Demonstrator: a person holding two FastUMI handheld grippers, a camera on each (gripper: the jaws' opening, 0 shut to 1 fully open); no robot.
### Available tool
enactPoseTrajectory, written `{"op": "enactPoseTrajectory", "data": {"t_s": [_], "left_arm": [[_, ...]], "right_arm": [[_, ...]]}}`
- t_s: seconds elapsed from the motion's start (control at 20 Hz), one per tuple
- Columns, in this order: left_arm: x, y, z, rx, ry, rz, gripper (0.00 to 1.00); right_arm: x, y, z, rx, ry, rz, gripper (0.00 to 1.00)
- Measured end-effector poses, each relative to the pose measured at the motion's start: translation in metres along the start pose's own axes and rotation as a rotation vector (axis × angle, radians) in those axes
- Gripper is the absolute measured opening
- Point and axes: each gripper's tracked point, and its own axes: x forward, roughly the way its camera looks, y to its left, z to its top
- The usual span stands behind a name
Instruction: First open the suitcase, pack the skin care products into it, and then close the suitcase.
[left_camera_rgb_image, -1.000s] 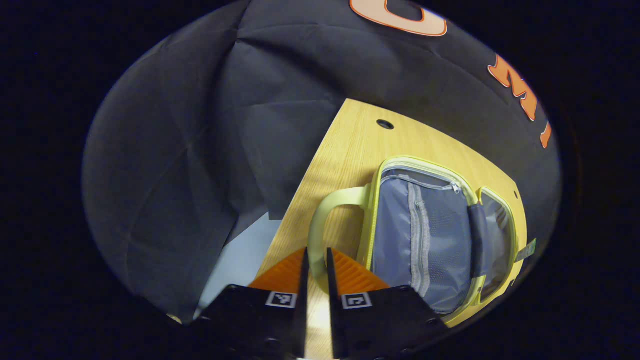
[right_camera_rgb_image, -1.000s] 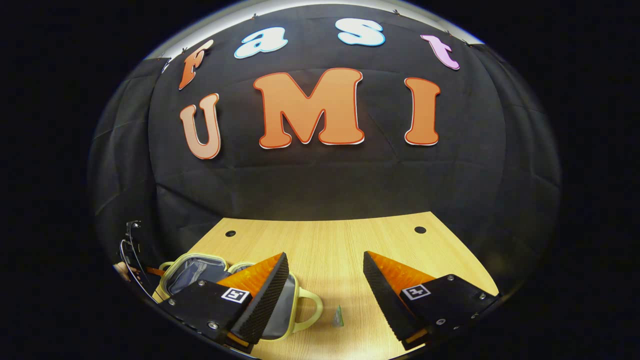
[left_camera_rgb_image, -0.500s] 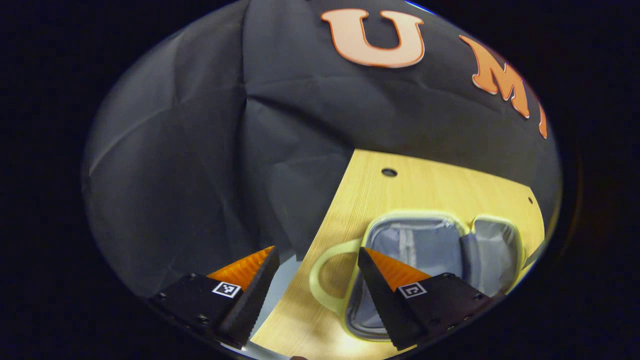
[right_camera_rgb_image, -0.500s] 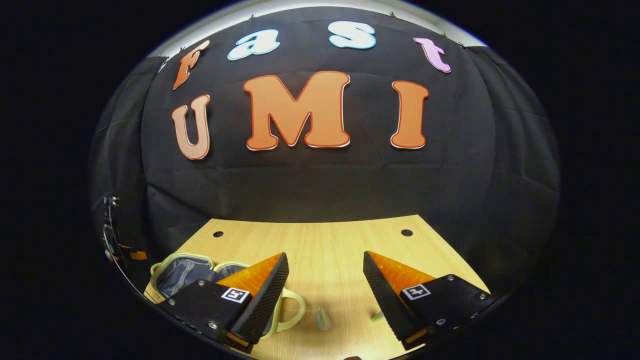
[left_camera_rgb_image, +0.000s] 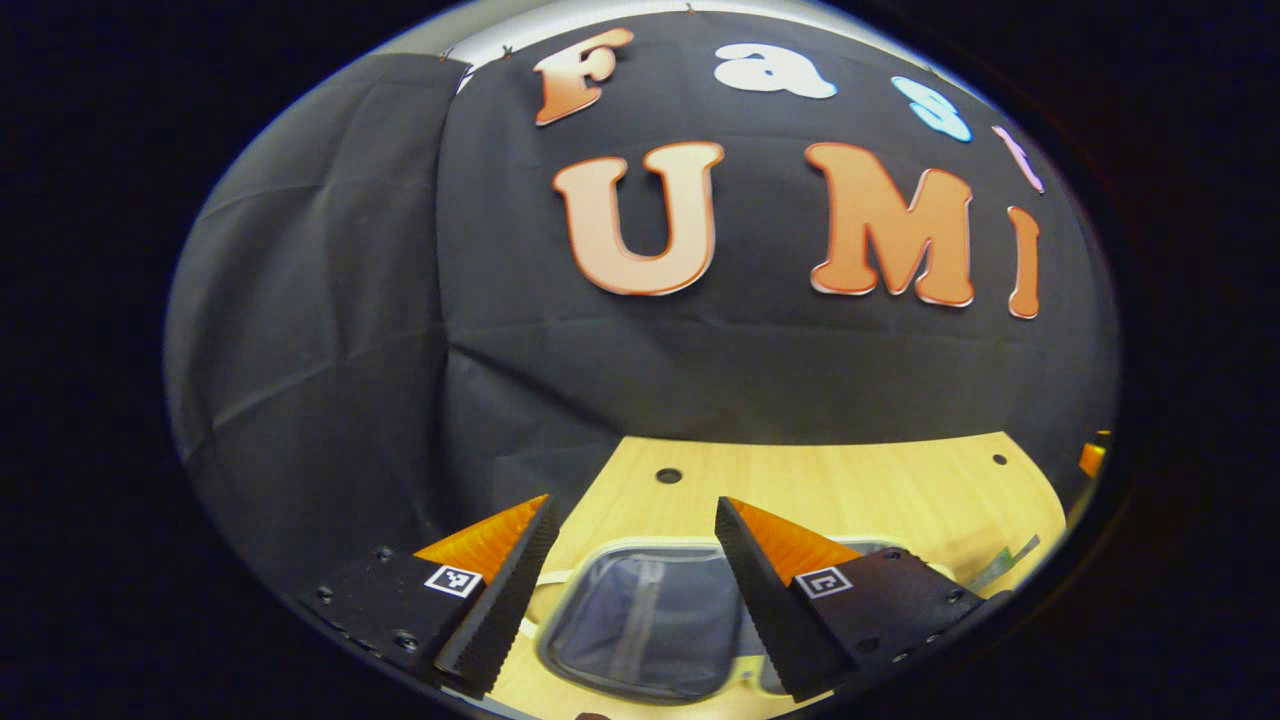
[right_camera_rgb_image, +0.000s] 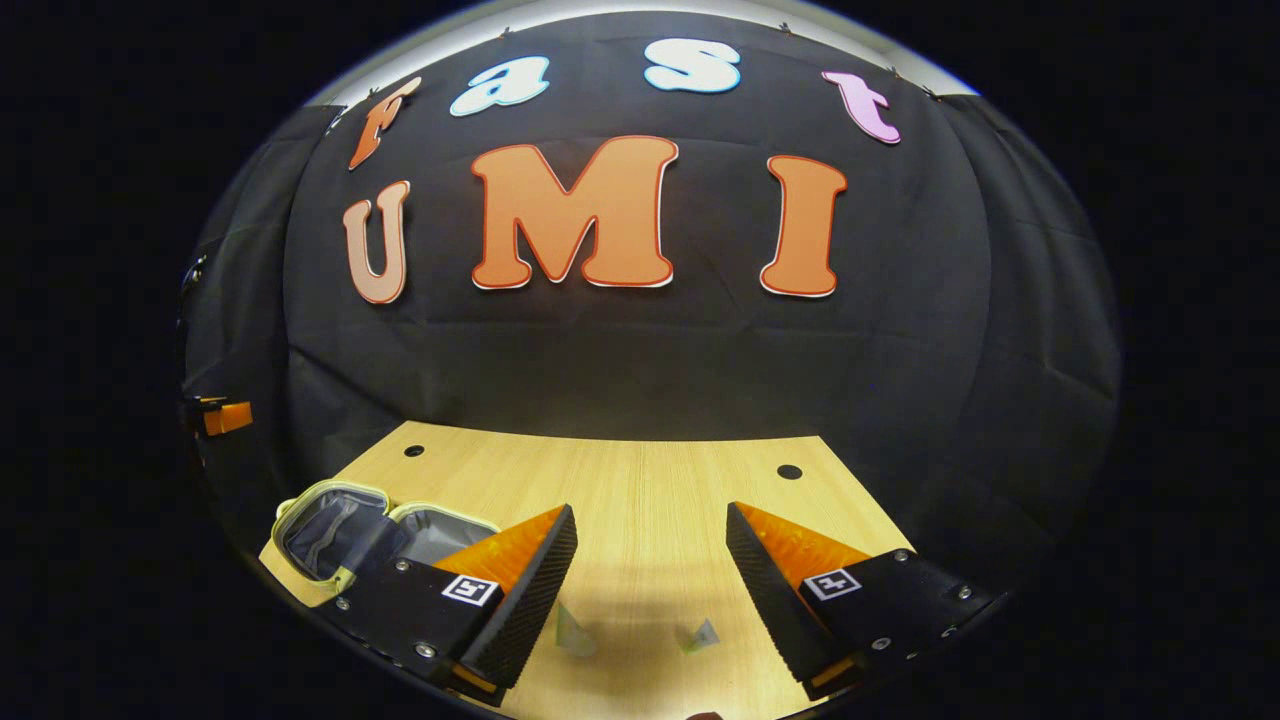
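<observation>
We see the left gripper (left_camera_rgb_image: 632, 520) and right gripper (right_camera_rgb_image: 650, 528) with jaws spread wide, holding nothing, above the open suitcase (left_camera_rgb_image: 645, 620) and the surface (right_camera_rgb_image: 640, 490).

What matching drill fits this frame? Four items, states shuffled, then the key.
Items:
1. suitcase
2. left gripper
3. small sachets
4. cable hole

States:
A. lying on the table between the right gripper's fingers
B. open, hovering over the suitcase lining
C. lying open, grey lining exposed
D. in the tabletop near the back wall

Pairs: 1-C, 2-B, 3-A, 4-D
</observation>
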Motion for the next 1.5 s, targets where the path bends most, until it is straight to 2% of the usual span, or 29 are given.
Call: {"op": "enactPoseTrajectory", "data": {"t_s": [0.2,0.35,0.6,0.8,1.05,1.15,1.25,1.5], "left_arm": [[-0.021,-0.102,0.011,0.011,-0.059,-0.079,0.97],[-0.039,-0.192,-0.002,-0.023,-0.056,-0.184,0.96],[-0.058,-0.315,-0.045,-0.056,-0.022,-0.299,0.98],[-0.063,-0.384,-0.093,0.007,0.036,-0.334,0.97],[-0.066,-0.429,-0.175,0.103,0.159,-0.369,0.97],[-0.063,-0.437,-0.203,0.137,0.19,-0.354,0.97],[-0.059,-0.437,-0.22,0.167,0.204,-0.32,0.97],[-0.049,-0.449,-0.249,0.157,0.255,-0.301,0.95]], "right_arm": [[0.0,-0.037,-0.007,0.002,0.014,0.011,0.95],[-0.005,-0.06,-0.017,-0.01,0.037,0.029,0.95],[-0.015,-0.101,-0.035,-0.031,0.073,0.029,0.95],[-0.022,-0.129,-0.051,-0.02,0.109,0.015,0.95],[-0.029,-0.156,-0.072,-0.006,0.157,-0.001,0.95],[-0.033,-0.166,-0.078,-0.004,0.173,-0.016,0.95],[-0.035,-0.175,-0.084,-0.008,0.189,-0.028,0.95],[-0.037,-0.186,-0.098,-0.007,0.233,-0.042,0.95]]}}
